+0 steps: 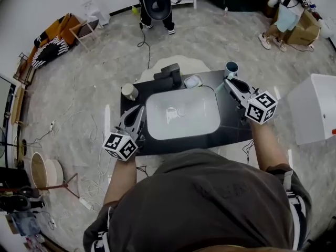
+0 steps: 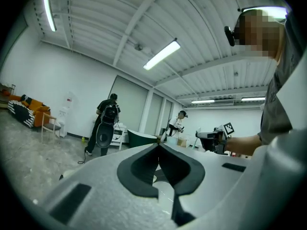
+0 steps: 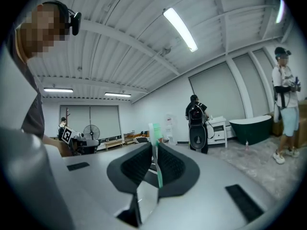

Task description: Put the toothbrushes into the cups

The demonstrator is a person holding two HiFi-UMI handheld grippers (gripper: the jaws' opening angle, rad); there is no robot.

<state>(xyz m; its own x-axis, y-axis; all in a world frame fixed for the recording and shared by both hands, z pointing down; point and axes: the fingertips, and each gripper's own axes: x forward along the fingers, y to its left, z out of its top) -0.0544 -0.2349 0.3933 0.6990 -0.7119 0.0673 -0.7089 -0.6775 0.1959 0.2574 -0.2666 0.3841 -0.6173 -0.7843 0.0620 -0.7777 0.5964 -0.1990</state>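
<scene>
Toothbrush detail comes only from the right gripper view: the right gripper is clamped on one green-and-white toothbrush, whose head stands up past the jaw tips. In the head view that gripper shows at two o'clock from the white basin, but the brush itself is too small to make out.

The left gripper view shows the left gripper with its jaw tips pressed together and nothing between them. From the head camera it sits at nine o'clock from the basin, over the edge of the black countertop.

Only the head view shows the cups. There are two: a blue cup off the counter's far corner at one o'clock, just beyond the right gripper's tips, and a beige cup at ten o'clock, near the left gripper. One black faucet stands at twelve o'clock.

Counted: two grippers, two cups, one toothbrush in sight, one basin, and two bystanders across the room, one in black and one in pale shorts.
</scene>
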